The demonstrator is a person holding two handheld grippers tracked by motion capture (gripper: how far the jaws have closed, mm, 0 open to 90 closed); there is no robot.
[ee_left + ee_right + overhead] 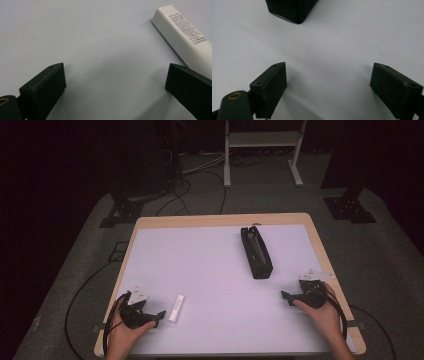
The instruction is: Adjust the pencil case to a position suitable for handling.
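Dark room, cables on grey floor; wood-edged table [150,222] with a pale lavender top. Left gripper [161,314] rests at the near left, jaws wide apart with nothing between them; a small white tube [176,308] with printed text lies flat just beside its right jaw. Right gripper [285,296] at the near right, jaws apart, nothing between them. A long black case [256,251] lies right of centre, beyond it.

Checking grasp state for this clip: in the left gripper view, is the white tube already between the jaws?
No. The white tube lies on the table beside the far jaw of the left gripper, whose jaws stand wide apart over bare surface.
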